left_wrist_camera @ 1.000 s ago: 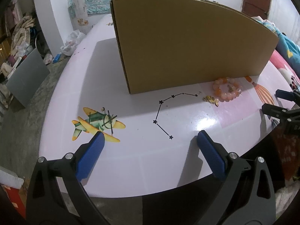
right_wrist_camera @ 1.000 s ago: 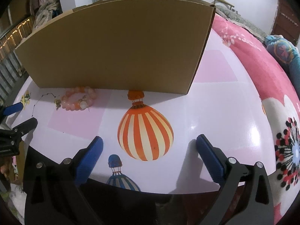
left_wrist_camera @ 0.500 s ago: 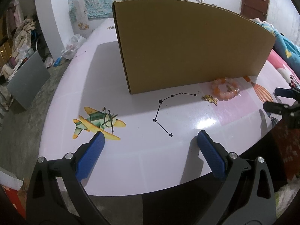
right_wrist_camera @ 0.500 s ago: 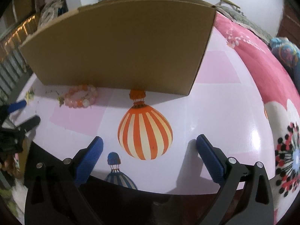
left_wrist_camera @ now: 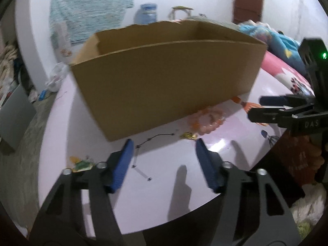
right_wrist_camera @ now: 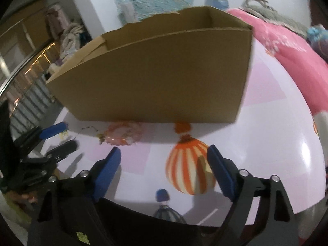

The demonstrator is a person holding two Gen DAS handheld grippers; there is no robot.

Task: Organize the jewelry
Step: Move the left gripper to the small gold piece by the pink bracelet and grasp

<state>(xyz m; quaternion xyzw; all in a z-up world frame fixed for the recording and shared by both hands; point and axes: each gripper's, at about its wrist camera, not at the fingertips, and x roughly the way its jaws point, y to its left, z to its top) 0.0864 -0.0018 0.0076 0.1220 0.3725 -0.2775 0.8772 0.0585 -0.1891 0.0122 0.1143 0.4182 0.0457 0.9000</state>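
Left wrist view: a pale pink table printed with cartoon decals carries an open-topped cardboard box, the largest thing here; its long axis runs left to right across the picture, its long front wall faces the camera and its opening faces up; what lies inside cannot be seen. Just in front of that wall, toward its right end, lies a bracelet of pink and orange beads, flat on the table as a closed ring, close to the box's base; whether it touches the cardboard is lost in blur. Just beside the bracelet, on its near left side, sits a small gold piece of jewelry, too small and blurred to name more closely. The left gripper hangs above the table with its blue pads apart; its jaws have just been closing and now stand partly spread with nothing between them and nothing touched; the gold piece lies just beyond its right fingertip. The right gripper enters from the right edge, near the bracelet. In the right wrist view the right gripper stands widely spread, its jaws also having just been closing a little, empty, over a striped hot-air-balloon decal; the bracelet lies beyond its left pad.
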